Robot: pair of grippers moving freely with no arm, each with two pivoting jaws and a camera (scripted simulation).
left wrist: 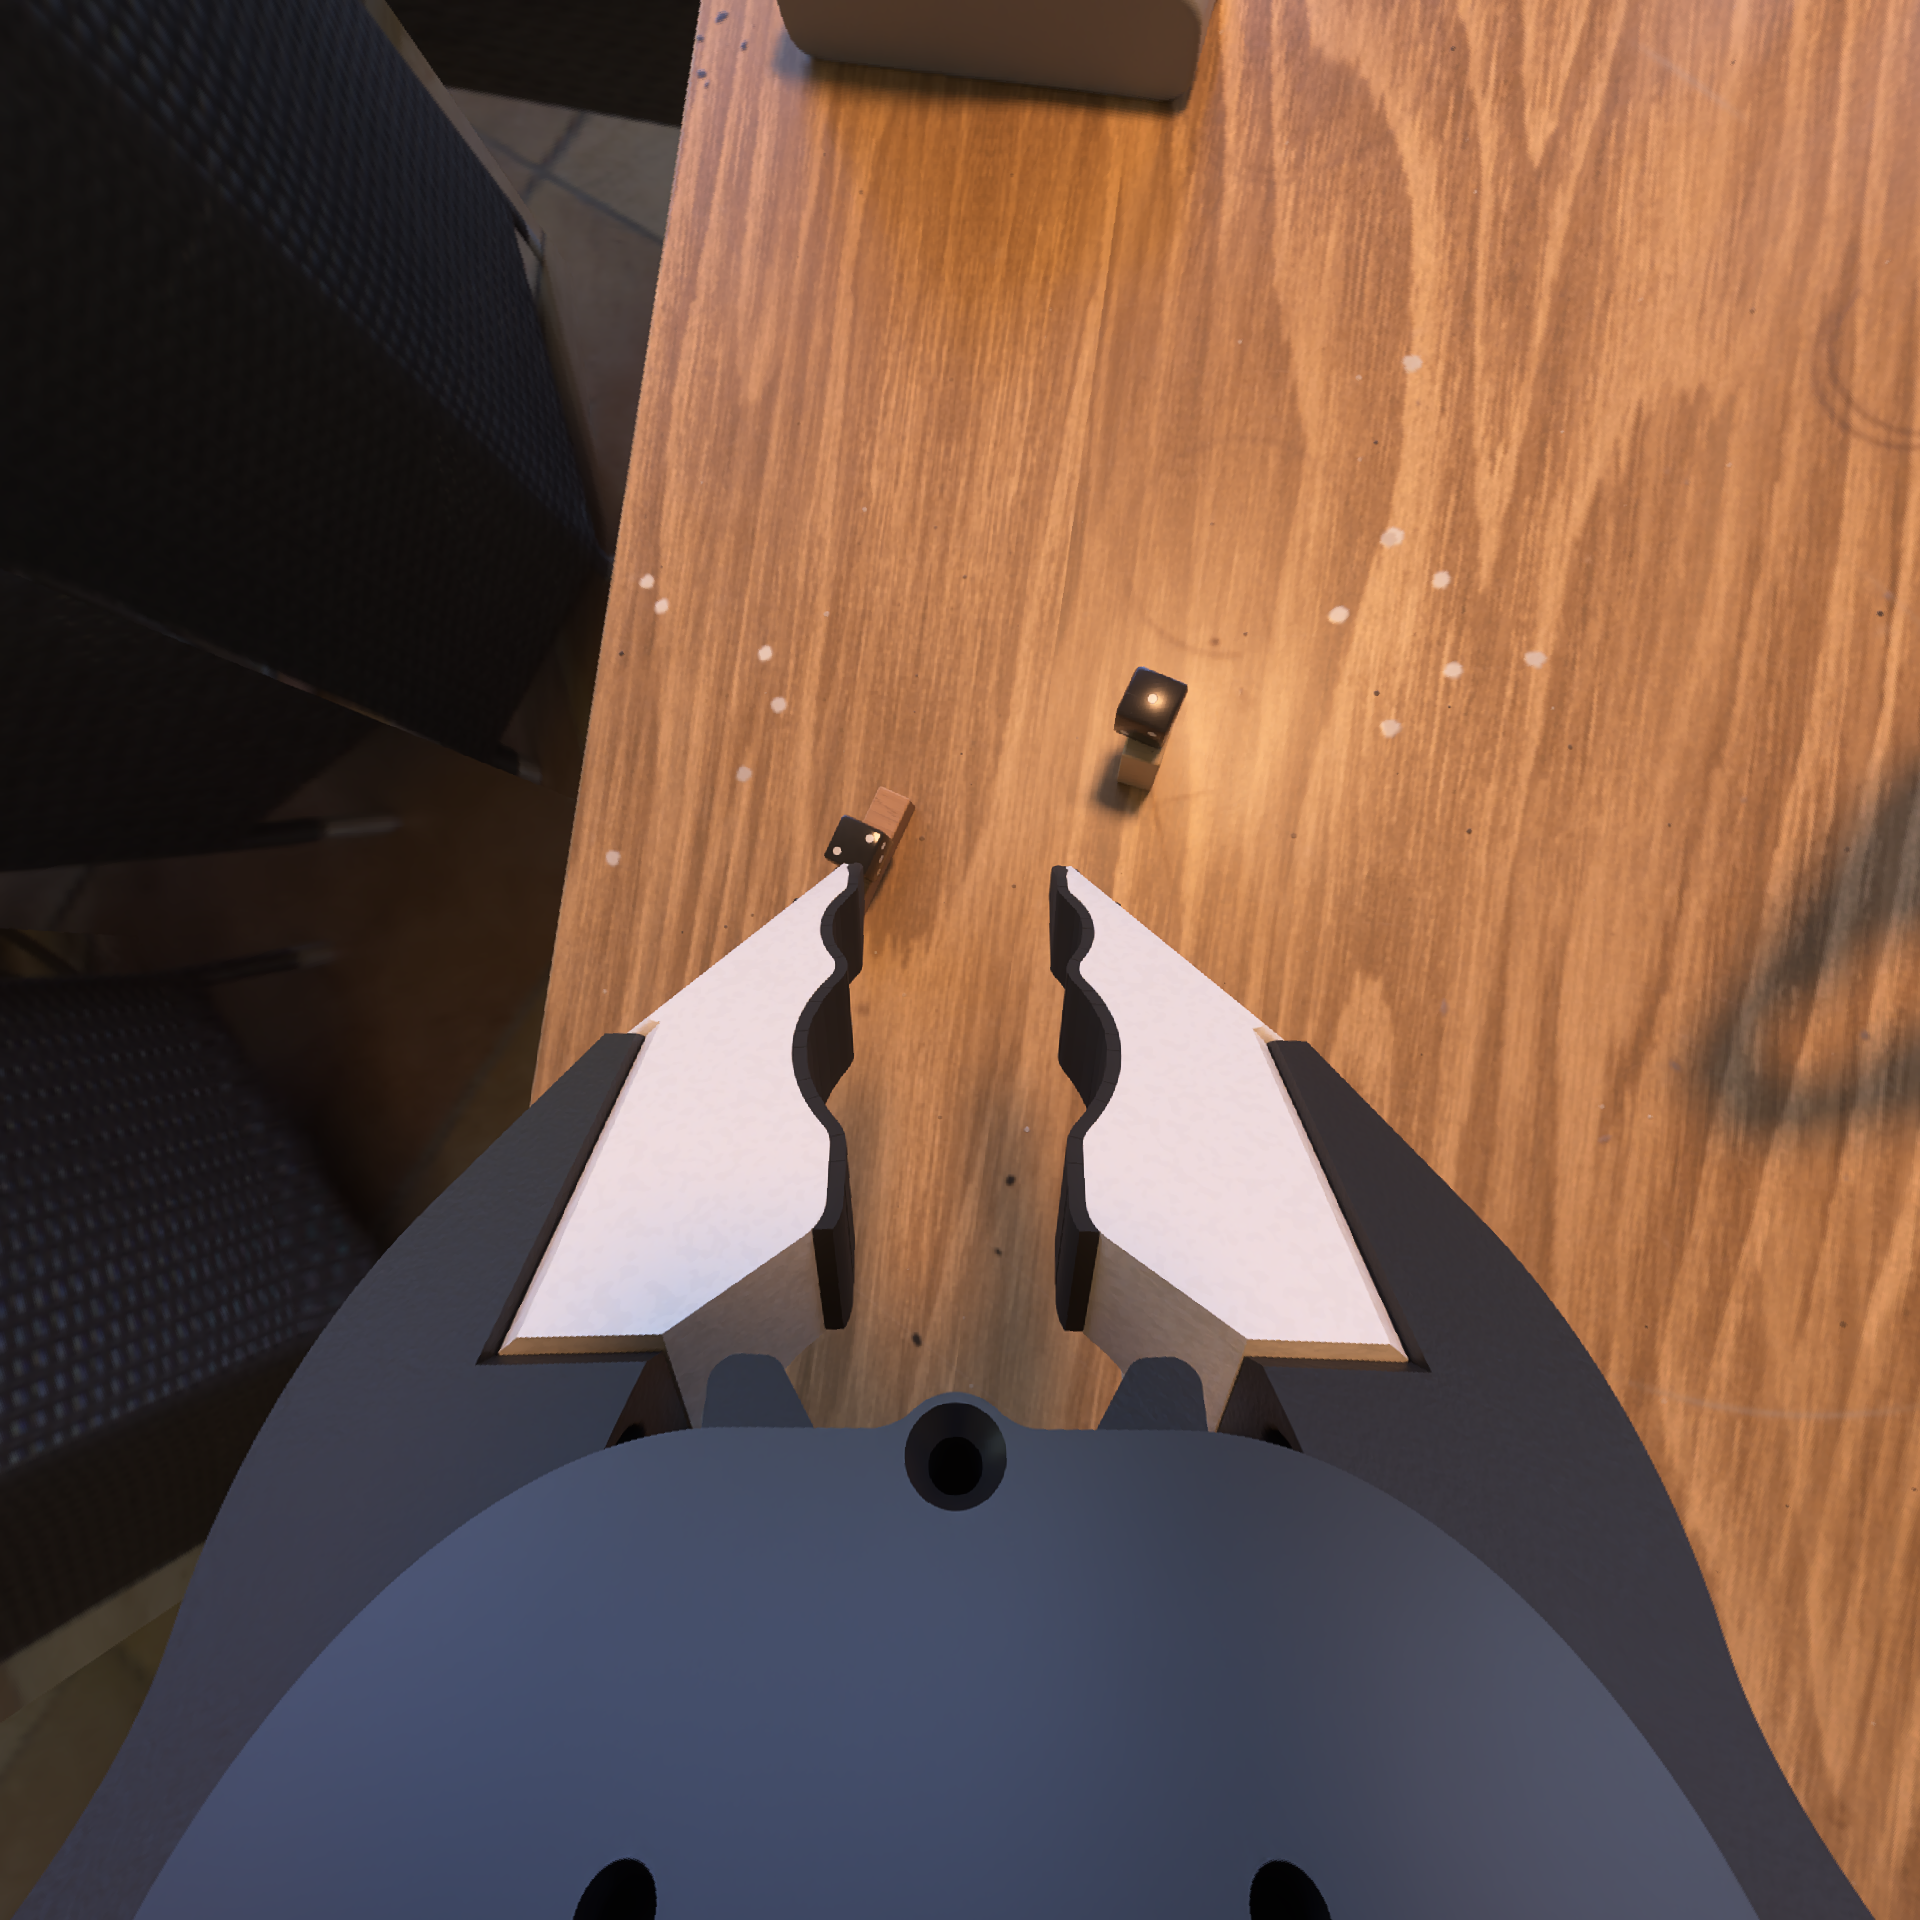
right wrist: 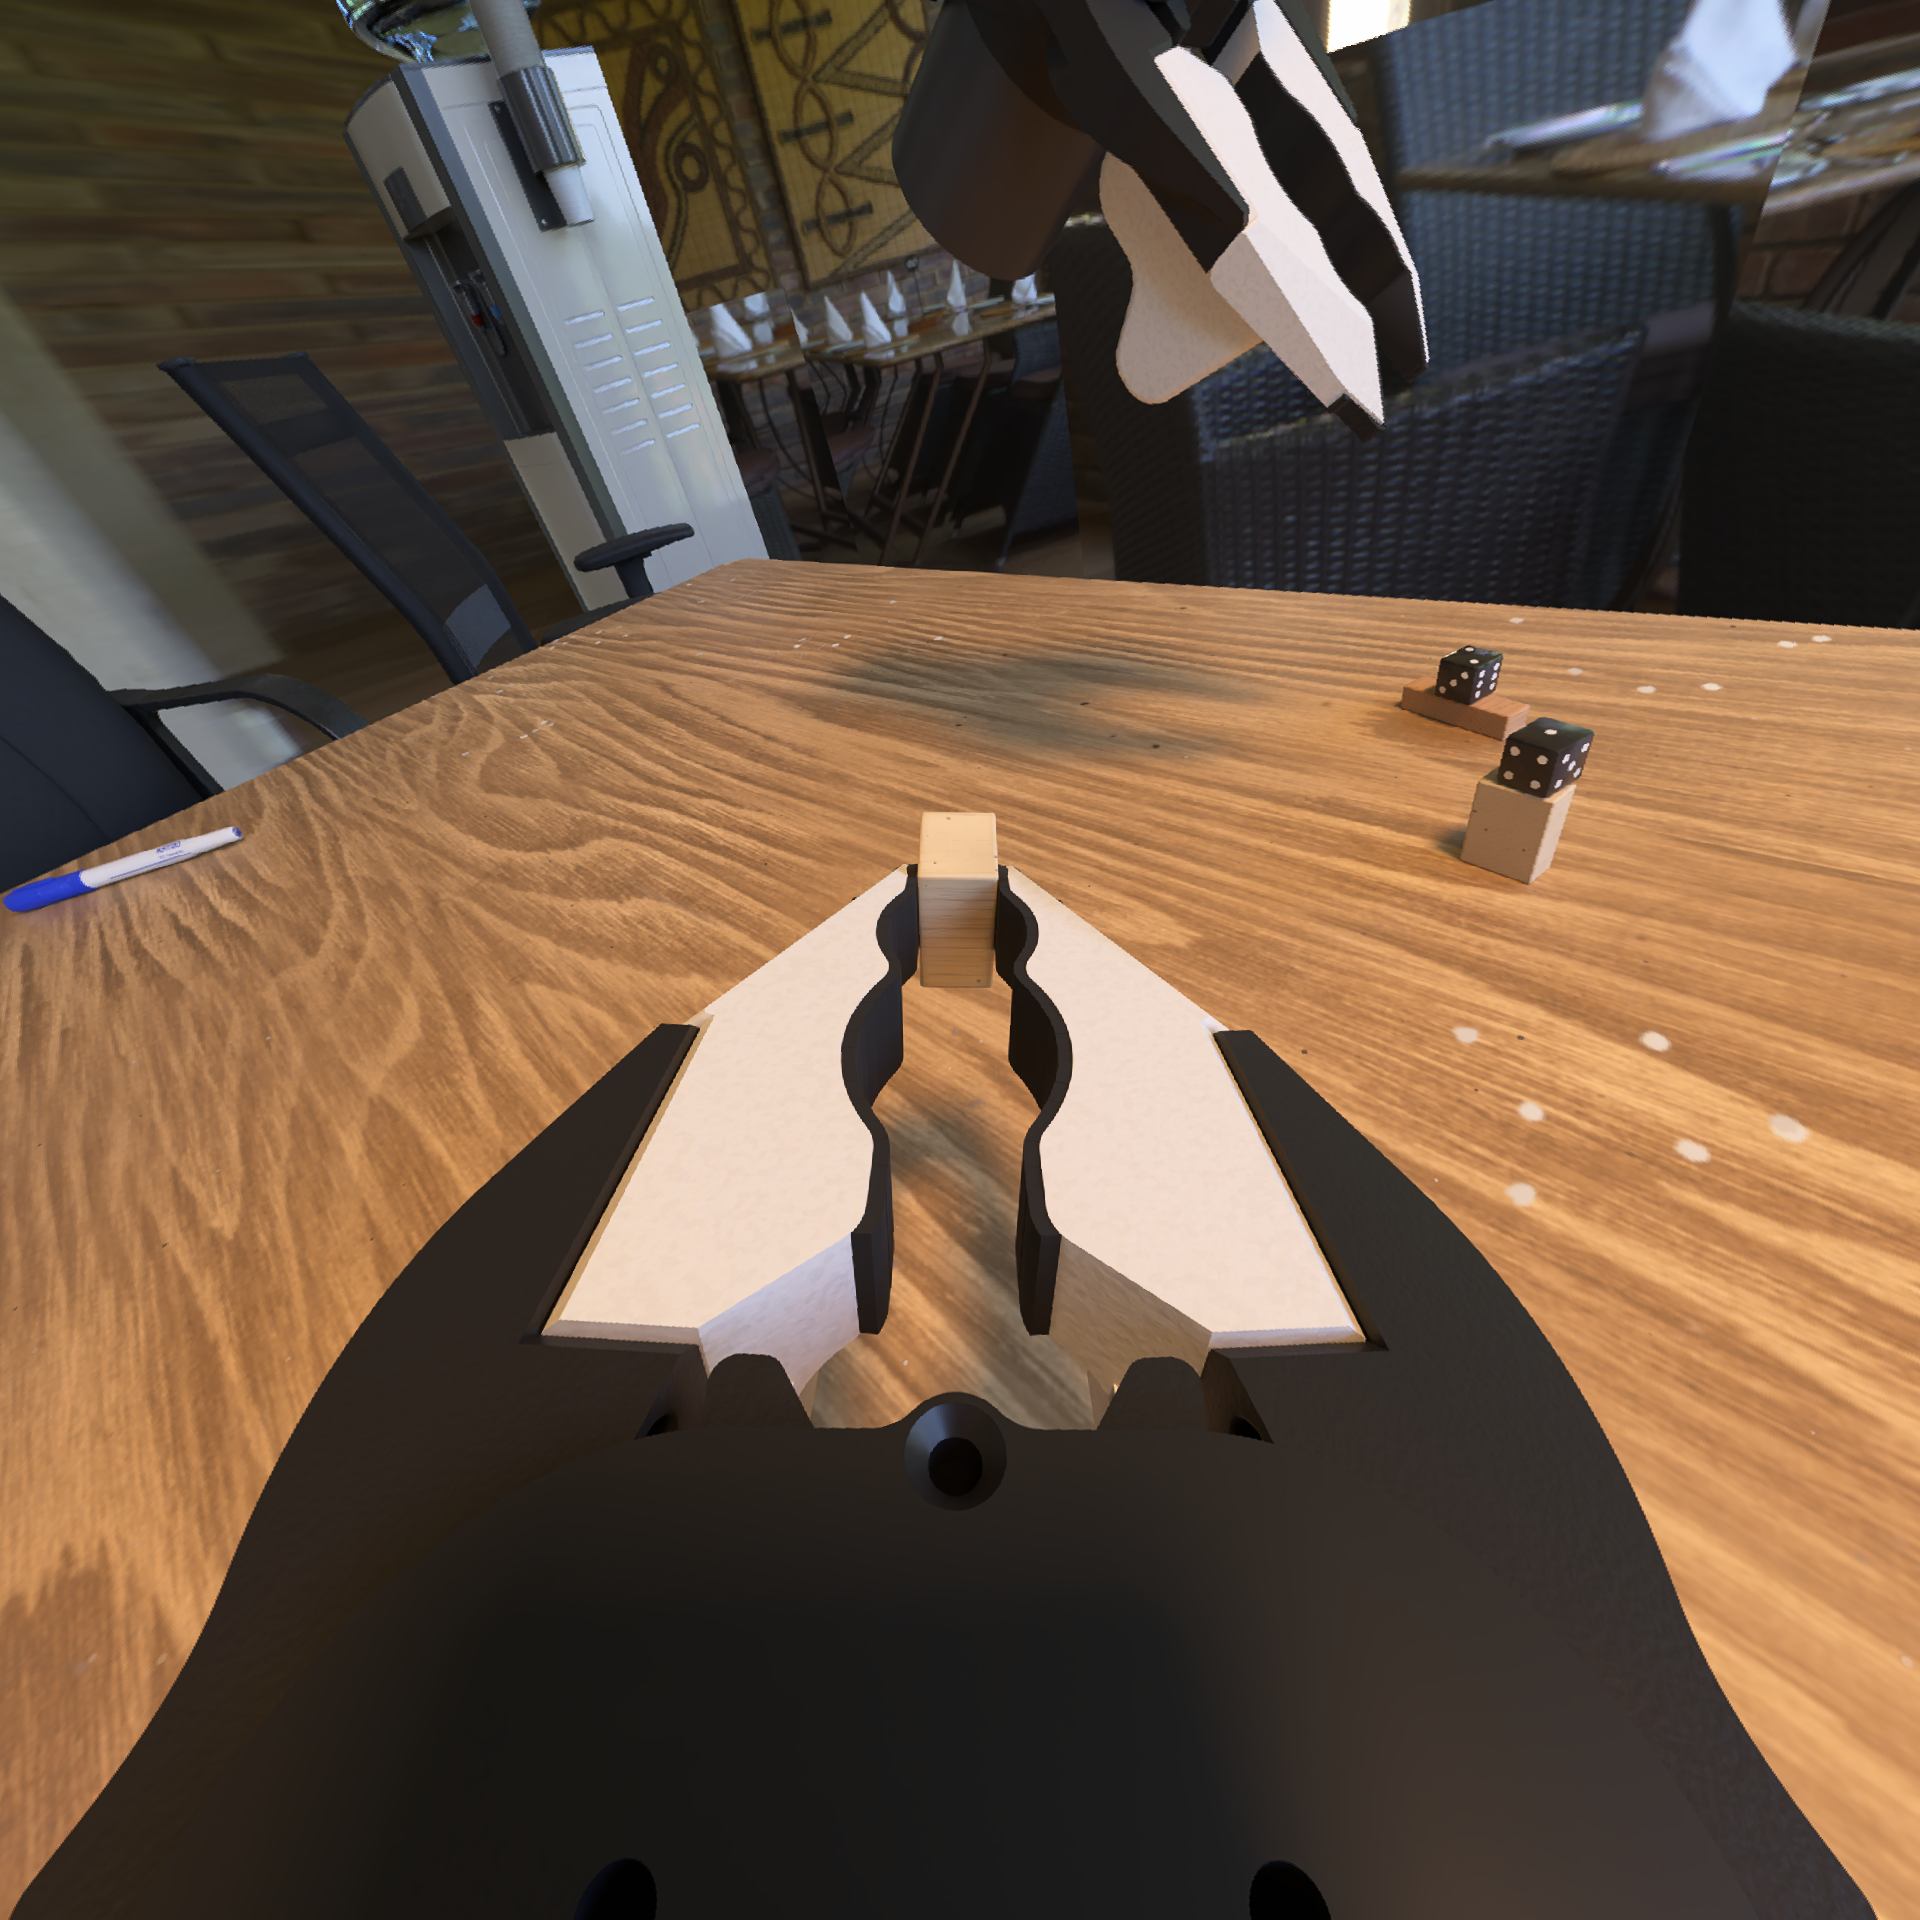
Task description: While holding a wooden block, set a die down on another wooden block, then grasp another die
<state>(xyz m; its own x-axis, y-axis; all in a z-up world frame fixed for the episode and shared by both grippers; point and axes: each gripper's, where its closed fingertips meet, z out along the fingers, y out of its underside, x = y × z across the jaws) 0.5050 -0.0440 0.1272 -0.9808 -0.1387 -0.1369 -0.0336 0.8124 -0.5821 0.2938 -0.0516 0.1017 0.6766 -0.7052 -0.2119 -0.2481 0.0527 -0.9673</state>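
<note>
My right gripper (right wrist: 956, 883) is shut on a pale wooden block (right wrist: 956, 899) just above the table. A black die (right wrist: 1545, 756) sits on an upright pale wooden block (right wrist: 1515, 831) at the right. Behind it a second black die (right wrist: 1468, 673) rests on a flat reddish wooden block (right wrist: 1465, 709). My left gripper (left wrist: 956, 878) is open and empty, high above the table. From above, the die on the pale block (left wrist: 1150, 707) lies ahead to the right. The die on the reddish block (left wrist: 858, 840) is by the left fingertip. The left gripper also shows in the right wrist view (right wrist: 1351, 353).
A blue and white pen (right wrist: 120, 868) lies at the table's left edge. Dark wicker chairs (left wrist: 260, 416) stand beside the table edge. A pale grey box (left wrist: 987, 47) sits at the far end of the table. A white cabinet (right wrist: 561, 312) and office chair (right wrist: 364, 520) stand beyond.
</note>
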